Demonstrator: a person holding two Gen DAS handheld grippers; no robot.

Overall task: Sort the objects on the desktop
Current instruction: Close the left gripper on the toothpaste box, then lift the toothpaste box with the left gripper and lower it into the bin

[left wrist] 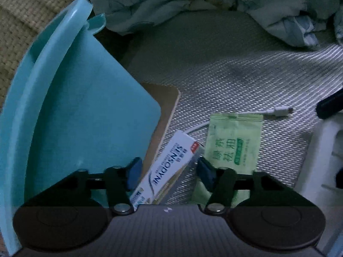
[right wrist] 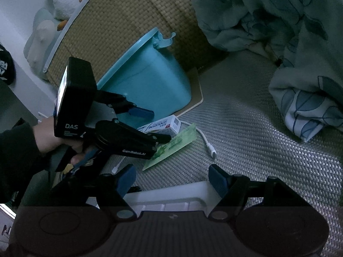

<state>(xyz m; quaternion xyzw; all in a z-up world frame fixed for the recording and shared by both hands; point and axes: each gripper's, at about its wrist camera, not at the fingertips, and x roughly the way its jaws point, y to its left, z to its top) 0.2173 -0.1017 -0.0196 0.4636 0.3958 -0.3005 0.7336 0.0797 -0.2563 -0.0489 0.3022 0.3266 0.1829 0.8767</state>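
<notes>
A white Sensodyne toothpaste box (left wrist: pixel 169 167) lies on the woven silver mat (left wrist: pixel 246 81), next to a green sachet (left wrist: pixel 233 141) and a white USB cable (left wrist: pixel 278 111). My left gripper (left wrist: pixel 169 171) points steeply down over the box, one blue pad on each side of it; the pads do not visibly press on it. In the right wrist view the left gripper (right wrist: pixel 161 126), held by a hand (right wrist: pixel 53 137), straddles the box (right wrist: pixel 163 126), with the sachet (right wrist: pixel 171 147) partly under it. My right gripper (right wrist: pixel 172 180) stands wide open with nothing held, above a white container's rim (right wrist: pixel 167 194).
A teal plastic tub (left wrist: pixel 75 107) (right wrist: pixel 145 81) leans on a brown board (left wrist: pixel 167 107) just left of the box. A rumpled leaf-print blanket (left wrist: pixel 193 0) (right wrist: pixel 289 32) lies behind and to the right. The white container (left wrist: pixel 321 150) borders the mat on the right.
</notes>
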